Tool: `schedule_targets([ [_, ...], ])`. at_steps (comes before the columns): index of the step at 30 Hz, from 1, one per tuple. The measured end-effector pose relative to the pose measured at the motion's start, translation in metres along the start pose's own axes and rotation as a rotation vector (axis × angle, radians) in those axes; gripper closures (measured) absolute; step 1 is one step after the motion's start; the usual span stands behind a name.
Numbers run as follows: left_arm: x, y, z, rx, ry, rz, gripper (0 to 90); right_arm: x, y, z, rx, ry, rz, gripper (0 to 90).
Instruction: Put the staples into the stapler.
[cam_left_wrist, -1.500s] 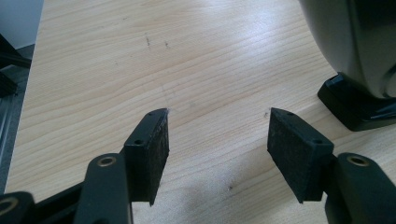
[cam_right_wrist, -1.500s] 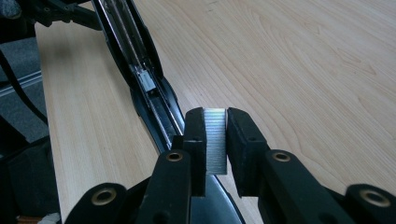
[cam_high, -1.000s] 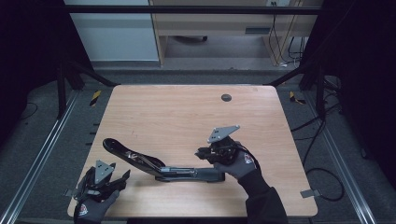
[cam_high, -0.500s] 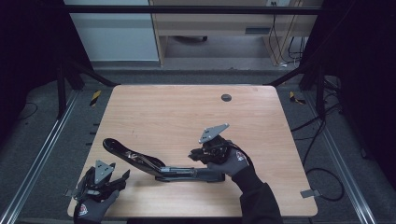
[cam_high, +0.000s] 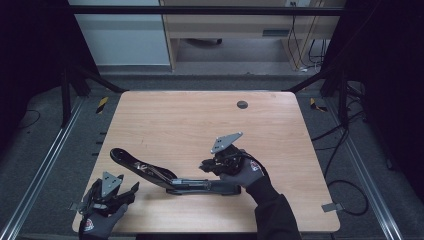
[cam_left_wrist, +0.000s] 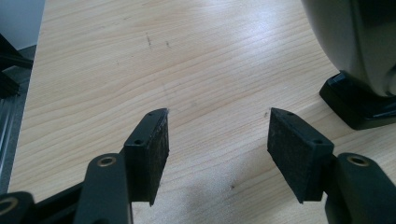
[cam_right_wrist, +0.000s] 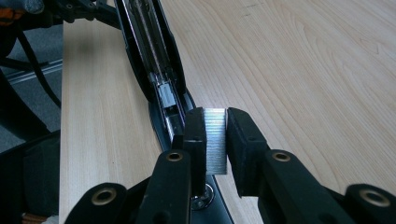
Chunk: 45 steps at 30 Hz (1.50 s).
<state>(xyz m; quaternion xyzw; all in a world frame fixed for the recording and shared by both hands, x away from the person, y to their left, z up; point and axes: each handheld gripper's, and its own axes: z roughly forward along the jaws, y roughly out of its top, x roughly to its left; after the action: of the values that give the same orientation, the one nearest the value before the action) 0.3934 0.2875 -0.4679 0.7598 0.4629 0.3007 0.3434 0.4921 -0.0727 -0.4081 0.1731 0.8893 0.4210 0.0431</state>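
I am pinching a silvery block of staples (cam_right_wrist: 215, 140) between my right fingers (cam_right_wrist: 215, 122), which are pressing on both its sides, just above the open channel of the long black stapler (cam_high: 165, 176). The stapler is lying opened out along the near part of the surface (cam_high: 175, 120), its curved arm reaching toward the left. My left fingers (cam_left_wrist: 215, 144) are standing apart with nothing between them, hovering over bare wood at the near left corner, just beside the stapler's dark end (cam_left_wrist: 359, 105).
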Motion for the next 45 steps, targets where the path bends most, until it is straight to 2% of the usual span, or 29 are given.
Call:
schedule_targets([
  [26,-0.001,0.0,0.001,0.005,0.0,0.006,38.6,0.005,0.007,0.017,0.04,0.044,-0.062,78.7],
  [45,-0.001,0.0,0.001,0.003,-0.002,0.005,38.6,0.009,0.001,0.032,0.086,0.073,-0.084,78.7],
])
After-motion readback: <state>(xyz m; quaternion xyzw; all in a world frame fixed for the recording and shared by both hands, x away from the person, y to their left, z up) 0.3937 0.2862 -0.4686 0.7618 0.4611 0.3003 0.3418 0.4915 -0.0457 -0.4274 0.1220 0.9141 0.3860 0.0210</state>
